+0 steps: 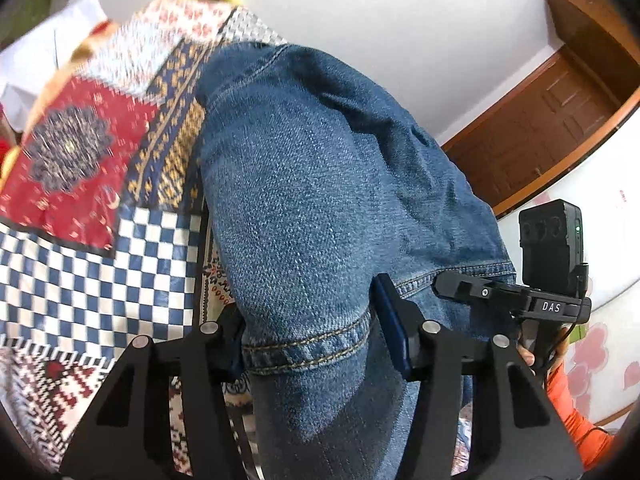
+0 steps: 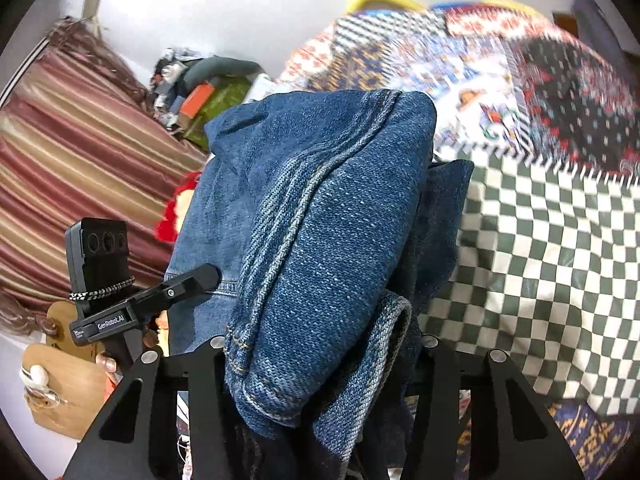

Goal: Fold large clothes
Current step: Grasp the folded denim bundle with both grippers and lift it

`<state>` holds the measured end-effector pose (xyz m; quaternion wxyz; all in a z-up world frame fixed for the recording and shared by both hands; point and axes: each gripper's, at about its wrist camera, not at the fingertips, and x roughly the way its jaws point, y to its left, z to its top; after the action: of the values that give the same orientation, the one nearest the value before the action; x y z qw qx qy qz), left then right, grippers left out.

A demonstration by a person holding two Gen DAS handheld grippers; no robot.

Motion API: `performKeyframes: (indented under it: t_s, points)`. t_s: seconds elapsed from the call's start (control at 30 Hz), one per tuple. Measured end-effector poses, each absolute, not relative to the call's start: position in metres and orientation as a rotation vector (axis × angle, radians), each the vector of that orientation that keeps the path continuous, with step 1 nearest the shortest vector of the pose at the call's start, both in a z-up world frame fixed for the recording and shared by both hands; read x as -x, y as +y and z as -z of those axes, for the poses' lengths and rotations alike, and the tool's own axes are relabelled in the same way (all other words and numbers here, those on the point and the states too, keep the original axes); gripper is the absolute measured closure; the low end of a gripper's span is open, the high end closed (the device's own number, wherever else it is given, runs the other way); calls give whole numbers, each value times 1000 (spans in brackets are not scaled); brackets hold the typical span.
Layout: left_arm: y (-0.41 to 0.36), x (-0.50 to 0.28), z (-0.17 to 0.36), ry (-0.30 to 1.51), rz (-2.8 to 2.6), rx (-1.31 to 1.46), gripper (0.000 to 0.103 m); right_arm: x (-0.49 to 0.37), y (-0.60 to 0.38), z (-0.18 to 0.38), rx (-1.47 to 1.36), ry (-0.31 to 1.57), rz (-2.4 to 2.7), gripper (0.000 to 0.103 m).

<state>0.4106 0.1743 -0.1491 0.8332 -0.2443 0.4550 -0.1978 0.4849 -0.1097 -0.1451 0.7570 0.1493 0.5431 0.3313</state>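
Left wrist view: left gripper (image 1: 308,344) clamps hemmed edge of denim jeans (image 1: 320,184), right gripper (image 2: 320,364) pinches bunched denim; jeans held above patchwork quilt (image 1: 92,240) at 9 o'clock. Judged mid-fold; next, lay flat, align edges.

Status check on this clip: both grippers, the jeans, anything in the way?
Left gripper shut on jeans hem. Right gripper shut on bunched denim. Jeans lifted above patchwork bedspread. Nothing in the way.
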Motion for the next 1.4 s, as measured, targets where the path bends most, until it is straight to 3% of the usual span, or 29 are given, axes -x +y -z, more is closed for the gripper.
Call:
performKeyframes:
  t_s: [0.27, 0.5, 0.77, 1.17, 1.4]
  points:
    - [204, -364, 88, 865, 397, 494, 49, -439, -87, 79, -273, 1095, -775, 56]
    - [243, -325, 90, 864, 345, 511, 49, -405, -39, 67, -260, 1115, -813, 56]
    - [287, -283, 139, 939, 271, 602, 49, -378, 12, 115, -249, 1246, -835, 56]
    - [327, -292, 250, 1089, 186, 694, 48, -395, 68, 227, -214, 1446, -832, 55]
    - [323, -292, 274, 1082, 177, 654, 38, -411, 64, 257, -207, 1489, -880, 47]
